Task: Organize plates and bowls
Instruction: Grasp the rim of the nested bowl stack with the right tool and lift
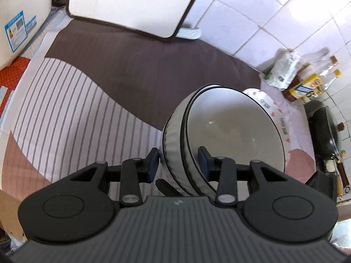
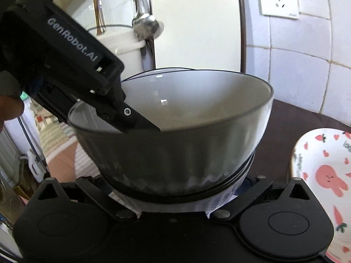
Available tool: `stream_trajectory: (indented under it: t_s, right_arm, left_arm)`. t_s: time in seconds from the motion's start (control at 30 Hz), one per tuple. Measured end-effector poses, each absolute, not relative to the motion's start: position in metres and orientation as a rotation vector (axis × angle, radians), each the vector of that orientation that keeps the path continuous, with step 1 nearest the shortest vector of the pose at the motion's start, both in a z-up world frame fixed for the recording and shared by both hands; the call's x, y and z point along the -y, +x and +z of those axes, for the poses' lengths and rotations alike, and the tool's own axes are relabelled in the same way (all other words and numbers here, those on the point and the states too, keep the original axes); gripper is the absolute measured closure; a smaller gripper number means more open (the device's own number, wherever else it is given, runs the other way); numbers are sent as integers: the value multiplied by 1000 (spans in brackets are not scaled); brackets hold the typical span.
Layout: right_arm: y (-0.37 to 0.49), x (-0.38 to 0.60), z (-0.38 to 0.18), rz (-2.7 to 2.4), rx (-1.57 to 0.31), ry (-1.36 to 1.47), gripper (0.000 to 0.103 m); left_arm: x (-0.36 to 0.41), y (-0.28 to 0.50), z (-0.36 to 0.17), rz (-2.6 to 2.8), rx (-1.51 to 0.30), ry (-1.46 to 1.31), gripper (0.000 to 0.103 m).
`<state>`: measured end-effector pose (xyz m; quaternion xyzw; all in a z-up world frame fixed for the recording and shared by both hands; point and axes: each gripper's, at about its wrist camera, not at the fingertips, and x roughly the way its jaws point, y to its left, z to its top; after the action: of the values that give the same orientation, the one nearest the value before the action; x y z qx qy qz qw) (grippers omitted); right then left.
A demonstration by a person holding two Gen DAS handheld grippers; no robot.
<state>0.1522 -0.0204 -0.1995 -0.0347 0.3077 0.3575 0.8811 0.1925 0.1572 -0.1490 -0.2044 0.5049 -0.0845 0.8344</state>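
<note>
A stack of grey bowls with black rims fills the lower right of the left wrist view. My left gripper straddles the rims, one finger outside and one inside, shut on the stack. In the right wrist view the grey bowls sit right in front of my right gripper, whose fingers are hidden under and around the lower bowl. The left gripper's finger reaches into the top bowl. A white plate with pink rabbits lies to the right; it also shows in the left wrist view.
A table with a brown and striped cloth lies below. A white appliance stands at the back wall. Bottles and packets and a black wok are at the right. A ladle hangs behind the bowls.
</note>
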Motion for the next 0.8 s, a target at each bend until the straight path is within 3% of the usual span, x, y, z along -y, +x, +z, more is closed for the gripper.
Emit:
stream_trajectory:
  t_s: [0.4, 0.8]
  right_arm:
    - [143, 77, -142, 658, -522, -43, 0]
    - [165, 151, -147, 520, -557, -103, 0]
  left_arm:
    - [-98, 197, -79, -288, -1013, -348, 67]
    - [-13, 251, -108, -426, -1109, -302, 66]
